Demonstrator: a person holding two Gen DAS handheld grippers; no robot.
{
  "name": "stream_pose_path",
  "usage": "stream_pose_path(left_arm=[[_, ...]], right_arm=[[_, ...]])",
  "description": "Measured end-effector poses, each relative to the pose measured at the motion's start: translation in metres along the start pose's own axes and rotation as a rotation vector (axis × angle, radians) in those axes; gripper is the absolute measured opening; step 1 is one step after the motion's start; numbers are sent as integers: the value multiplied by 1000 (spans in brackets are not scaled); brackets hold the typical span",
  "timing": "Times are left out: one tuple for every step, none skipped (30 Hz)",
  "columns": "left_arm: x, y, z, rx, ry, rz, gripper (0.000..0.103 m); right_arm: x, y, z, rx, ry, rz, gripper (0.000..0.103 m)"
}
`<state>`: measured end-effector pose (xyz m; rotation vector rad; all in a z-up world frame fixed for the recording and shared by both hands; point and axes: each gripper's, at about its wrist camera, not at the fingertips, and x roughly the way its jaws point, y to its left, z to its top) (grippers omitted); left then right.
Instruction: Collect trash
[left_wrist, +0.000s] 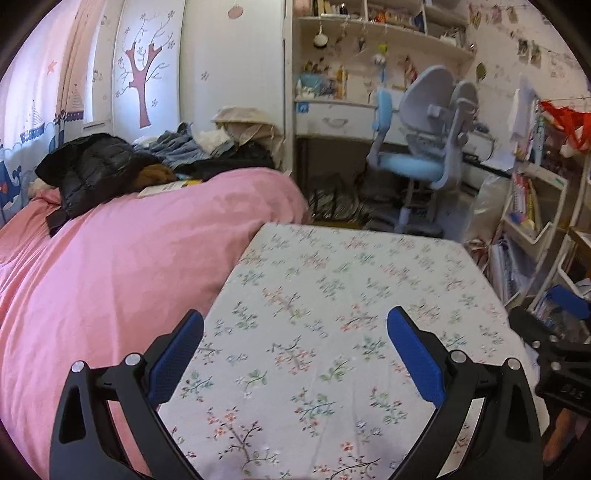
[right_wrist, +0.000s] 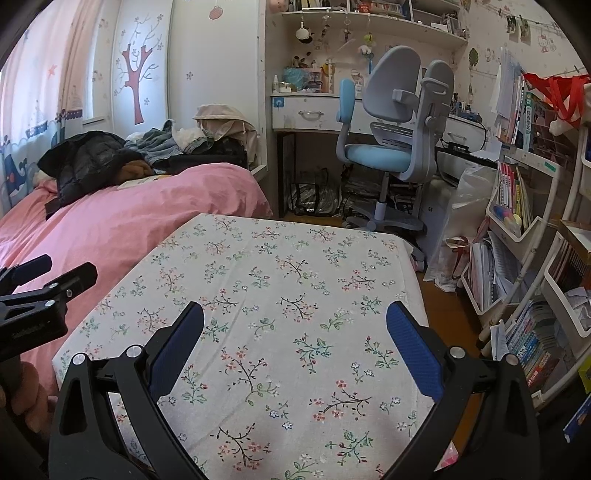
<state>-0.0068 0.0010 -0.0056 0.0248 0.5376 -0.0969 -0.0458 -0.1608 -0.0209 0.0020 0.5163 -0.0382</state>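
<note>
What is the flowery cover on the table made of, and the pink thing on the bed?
The flowery table cover looks like woven cotton or linen cloth, matte: it shows faint creases and a printed sprig pattern, with no shine. The pink bed cover looks like soft matte fabric, probably cotton: it wrinkles and sags in rounded folds. The exact fibre cannot be told.

Both my claws stand spread above the near edge of the tabletop (right_wrist: 288, 295), whose flowered cloth lies flat and bare across its whole surface, so passage forward is free. Along its left edge the pink bed (right_wrist: 122, 221) presses close, with piled clothes (right_wrist: 110, 155) at its far end. Beyond the far edge stands a blue chair (right_wrist: 388, 147) before a desk. Off the right edge, white shelves of books (right_wrist: 517, 206) crowd the floor gap. My left claw (left_wrist: 295, 354) and right claw (right_wrist: 295, 350) sit near each other, side by side.
</note>
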Motion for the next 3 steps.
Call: stream_pose_path(left_arm=[[1,2,-1,-9,8,-1,95],[2,5,-1,-28,20,-5,95],[3,7,-1,-38,26,-7,95]], right_arm=[[0,0,0,0,1,0,96],[0,0,-1,1,1,0,96],[0,-1,-1,1,2,0,96]])
